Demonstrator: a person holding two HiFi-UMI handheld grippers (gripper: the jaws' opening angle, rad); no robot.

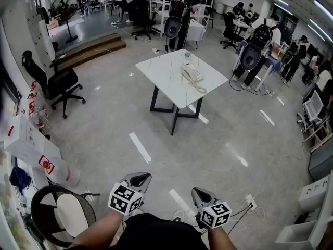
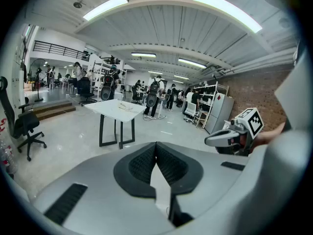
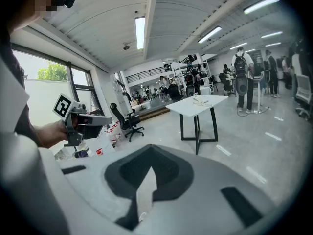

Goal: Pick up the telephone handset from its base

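Note:
A cream telephone, its handset resting on the base and its coiled cord trailing toward the near edge, sits on a white marble-look table far across the floor. It also shows small on the table in the left gripper view as the telephone, and on the table in the right gripper view as the telephone. My left gripper and right gripper are held low near my body, both shut and empty, several steps from the table. Each gripper view shows the other: right gripper, left gripper.
A black office chair stands at the left, white bags and a round stool lie near my left side. People with backpacks stand behind and right of the table. A power strip and cables lie at my right.

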